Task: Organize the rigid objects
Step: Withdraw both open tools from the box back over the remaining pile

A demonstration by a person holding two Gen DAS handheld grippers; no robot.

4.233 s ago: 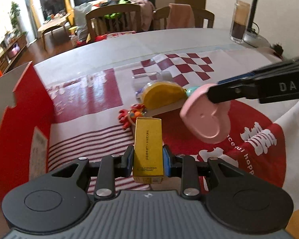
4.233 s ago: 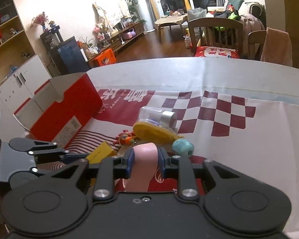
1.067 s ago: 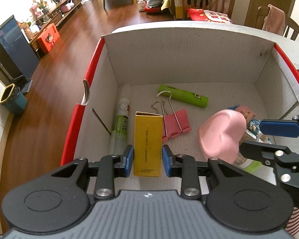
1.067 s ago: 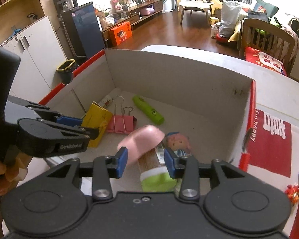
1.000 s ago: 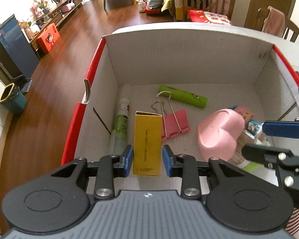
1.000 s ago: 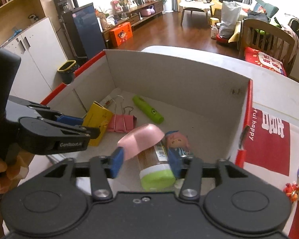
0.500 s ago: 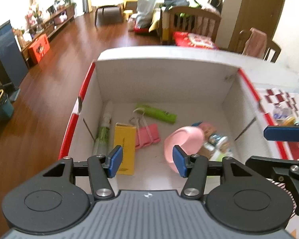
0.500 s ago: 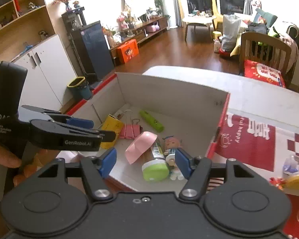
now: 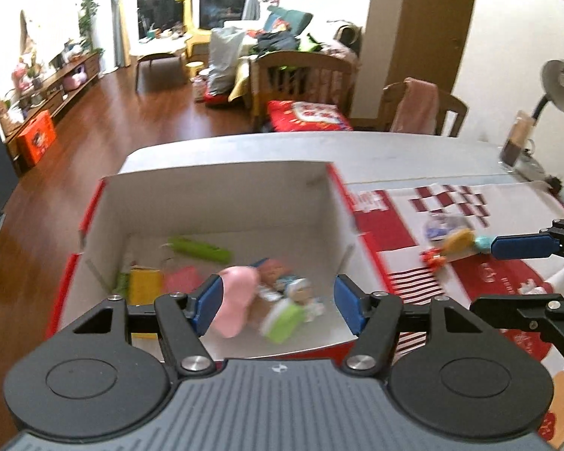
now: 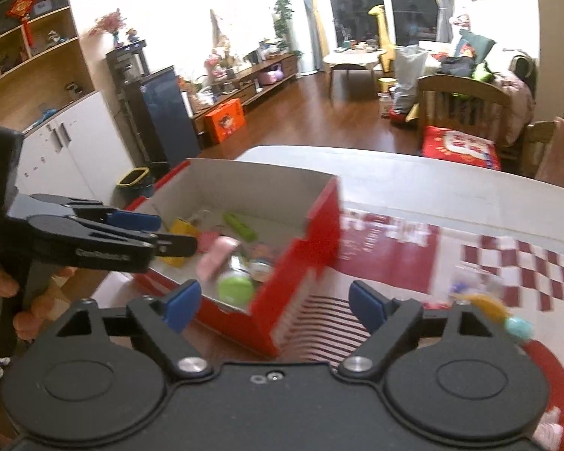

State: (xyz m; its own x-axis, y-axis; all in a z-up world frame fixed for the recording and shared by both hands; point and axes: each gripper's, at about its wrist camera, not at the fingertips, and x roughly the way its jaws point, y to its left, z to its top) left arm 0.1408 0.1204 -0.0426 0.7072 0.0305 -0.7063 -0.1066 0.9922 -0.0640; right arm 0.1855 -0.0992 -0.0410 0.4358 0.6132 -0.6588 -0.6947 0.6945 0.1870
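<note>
Since both the left gripper (image 9: 278,310) and right gripper (image 10: 272,306) have just been opening and are spread wide with nothing pinched, the next pickup is probably best lined up over the leftover toys (image 9: 447,246) on the cloth (image 9: 391,233), kept clear of the red box (image 9: 222,195) wall.

A lived-in home: dining table (image 9: 319,146), wooden chairs (image 9: 304,75), sofa (image 9: 282,26) and media cabinet (image 10: 252,71).

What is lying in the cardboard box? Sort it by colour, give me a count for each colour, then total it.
Pink: 2, heart and clip
Yellow: 1, carton
Green: 2, tube and stick, partly hidden
Mixed colours: 2, green-capped bottle and doll, both blurred
Total: 7
</note>
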